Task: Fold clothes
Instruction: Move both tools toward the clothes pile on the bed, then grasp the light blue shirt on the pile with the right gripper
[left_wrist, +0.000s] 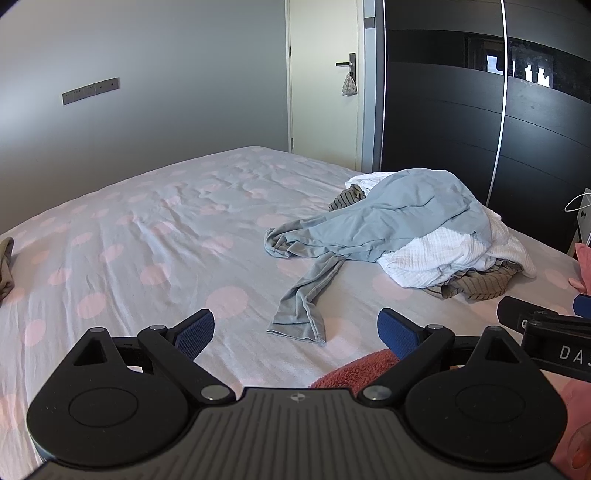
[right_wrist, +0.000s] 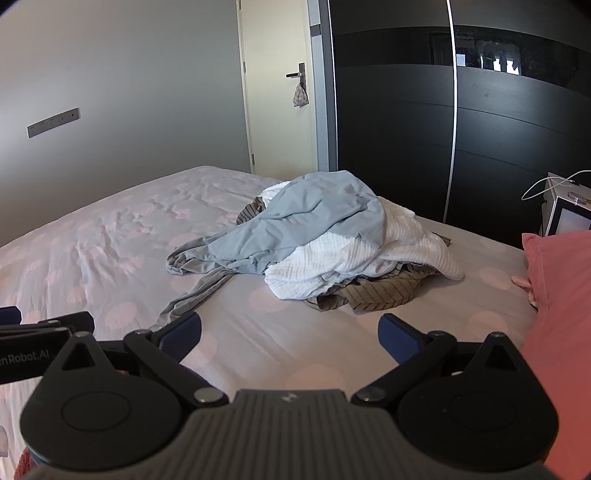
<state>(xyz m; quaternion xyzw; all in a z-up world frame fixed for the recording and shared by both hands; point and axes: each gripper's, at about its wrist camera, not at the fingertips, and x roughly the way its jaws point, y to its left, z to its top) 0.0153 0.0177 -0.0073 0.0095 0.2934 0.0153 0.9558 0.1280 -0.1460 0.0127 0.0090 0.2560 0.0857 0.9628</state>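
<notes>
A pile of clothes lies on the bed: a light blue garment (left_wrist: 388, 218) on top, with a sleeve trailing toward me, over a white textured cloth (left_wrist: 454, 254) and a brown striped piece (left_wrist: 476, 284). The pile also shows in the right wrist view, with the blue garment (right_wrist: 295, 225), the white cloth (right_wrist: 354, 258) and the striped piece (right_wrist: 373, 291). My left gripper (left_wrist: 295, 332) is open and empty above the sheet, short of the sleeve end. My right gripper (right_wrist: 290, 332) is open and empty, in front of the pile. A red-pink towel (left_wrist: 354, 373) lies under the left gripper.
The bed has a grey sheet with pink dots (left_wrist: 147, 240). A pink cloth (right_wrist: 561, 314) lies at the right edge. A black wardrobe (right_wrist: 480, 129) and a door (right_wrist: 280, 92) stand behind the bed. A small olive cloth (left_wrist: 5, 266) lies at the far left.
</notes>
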